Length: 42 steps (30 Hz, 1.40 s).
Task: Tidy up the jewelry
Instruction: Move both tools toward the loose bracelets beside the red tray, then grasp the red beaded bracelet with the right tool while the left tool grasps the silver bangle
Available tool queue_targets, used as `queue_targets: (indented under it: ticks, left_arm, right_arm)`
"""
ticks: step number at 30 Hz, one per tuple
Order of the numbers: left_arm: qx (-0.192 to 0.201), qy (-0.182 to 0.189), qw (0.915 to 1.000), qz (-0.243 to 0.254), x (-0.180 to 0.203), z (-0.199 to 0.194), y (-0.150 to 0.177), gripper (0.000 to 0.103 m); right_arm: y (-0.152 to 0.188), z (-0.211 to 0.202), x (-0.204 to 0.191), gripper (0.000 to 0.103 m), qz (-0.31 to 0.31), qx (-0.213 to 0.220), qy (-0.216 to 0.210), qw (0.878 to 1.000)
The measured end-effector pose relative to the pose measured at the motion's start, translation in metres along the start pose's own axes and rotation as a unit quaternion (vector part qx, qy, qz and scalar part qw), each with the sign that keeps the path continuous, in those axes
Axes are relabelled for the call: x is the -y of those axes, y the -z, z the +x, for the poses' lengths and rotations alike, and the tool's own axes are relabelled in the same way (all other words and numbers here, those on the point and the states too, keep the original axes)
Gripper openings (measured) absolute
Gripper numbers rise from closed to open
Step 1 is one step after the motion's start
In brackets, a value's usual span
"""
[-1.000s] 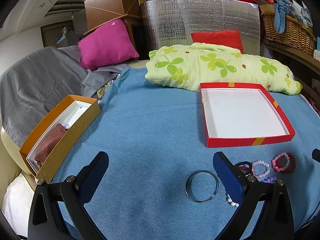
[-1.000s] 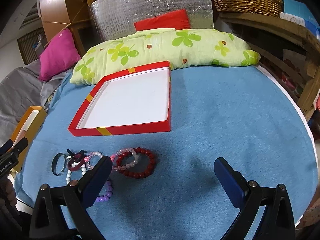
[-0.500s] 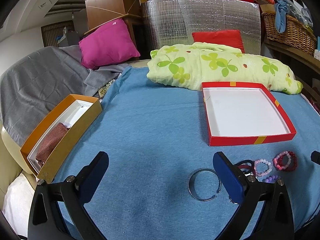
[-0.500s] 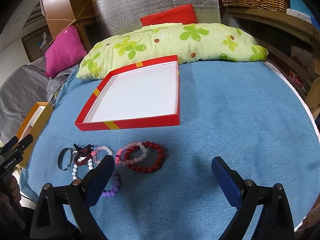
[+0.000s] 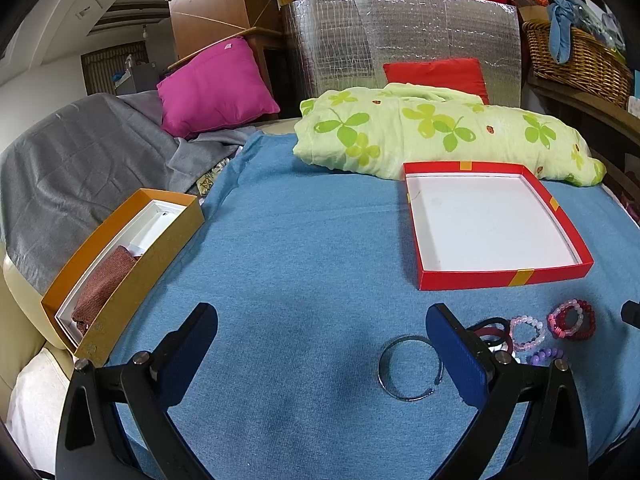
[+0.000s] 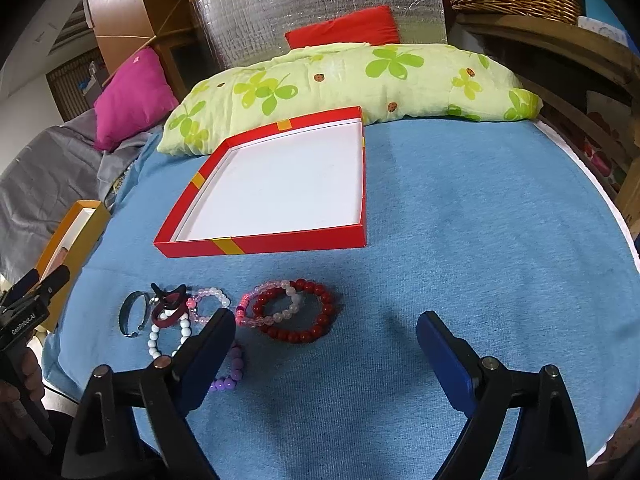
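My right tool (image 6: 324,344), empty and closing slightly from wide, should drop squarely over the red bracelet (image 6: 298,312) before carrying it to the red box (image 6: 280,240).

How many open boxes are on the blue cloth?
2. A shallow red cardboard box with white inside lies behind the bracelets; a narrow orange box holding a brown cloth sits at the cloth's left edge. None seems hidden.
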<state>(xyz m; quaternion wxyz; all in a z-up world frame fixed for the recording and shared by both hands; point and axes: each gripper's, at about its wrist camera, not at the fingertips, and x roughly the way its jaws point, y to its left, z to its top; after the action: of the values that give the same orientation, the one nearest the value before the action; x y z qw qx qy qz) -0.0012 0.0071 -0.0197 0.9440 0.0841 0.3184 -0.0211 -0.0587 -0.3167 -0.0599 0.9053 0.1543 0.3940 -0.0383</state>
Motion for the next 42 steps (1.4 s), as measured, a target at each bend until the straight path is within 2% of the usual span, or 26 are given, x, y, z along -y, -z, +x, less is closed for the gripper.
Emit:
queue_targets:
  ticks: [6, 10, 15, 17, 20, 24, 25, 27, 29, 32, 37, 42]
  left_arm:
    - [-0.008, -0.007, 0.9997, 0.022, -0.001, 0.004, 0.007, 0.103]
    - [-0.028, -0.009, 0.9989, 0.035, -0.006, 0.014, 0.016, 0.103]
    - [-0.088, 0.032, 0.9954, 0.02, -0.015, 0.037, 0.027, 0.103]
    - [-0.1, 0.048, 0.9937, 0.013, -0.014, 0.041, 0.028, 0.103]
    - [-0.107, 0.072, 0.9916, 0.008, -0.008, 0.045, 0.03, 0.103]
    - [-0.115, 0.08, 0.99, 0.018, 0.002, 0.051, 0.032, 0.103]
    - [-0.119, 0.082, 0.9894, 0.019, 0.002, 0.052, 0.031, 0.103]
    - [-0.127, 0.088, 0.9878, 0.019, 0.004, 0.055, 0.033, 0.103]
    - [-0.134, 0.093, 0.9863, 0.021, 0.003, 0.059, 0.035, 0.098]
    - [-0.151, 0.111, 0.9821, 0.015, 0.002, 0.066, 0.036, 0.087]
    - [-0.16, 0.134, 0.9779, 0.013, 0.009, 0.072, 0.037, 0.087]
    - [-0.168, 0.166, 0.9718, -0.002, 0.018, 0.075, 0.034, 0.087]
  right_arm:
    - [0.0, 0.002, 0.002, 0.09, 0.002, -0.009, -0.012, 1.0]
    - [0.0, 0.004, 0.011, 0.087, 0.015, -0.018, -0.025, 0.999]
    - [-0.003, 0.016, 0.033, 0.068, 0.061, -0.046, -0.059, 0.995]
    - [-0.003, 0.026, 0.042, 0.06, 0.083, -0.068, -0.077, 0.991]
    - [-0.004, 0.039, 0.05, 0.053, 0.11, -0.09, -0.099, 0.985]
    - [-0.008, 0.054, 0.035, 0.043, 0.086, -0.103, -0.106, 0.985]
    - [-0.007, 0.059, 0.028, 0.038, 0.072, -0.109, -0.098, 0.987]
    - [-0.007, 0.066, 0.018, 0.034, 0.049, -0.115, -0.073, 0.989]
    - [-0.007, 0.068, 0.011, 0.021, 0.026, -0.107, -0.049, 0.993]
    - [-0.006, 0.07, 0.002, 0.011, -0.011, -0.097, -0.004, 0.995]
    - [-0.007, 0.054, -0.001, 0.01, -0.033, -0.053, 0.013, 0.998]
    - [-0.014, 0.025, 0.006, 0.01, -0.016, 0.015, -0.006, 1.0]
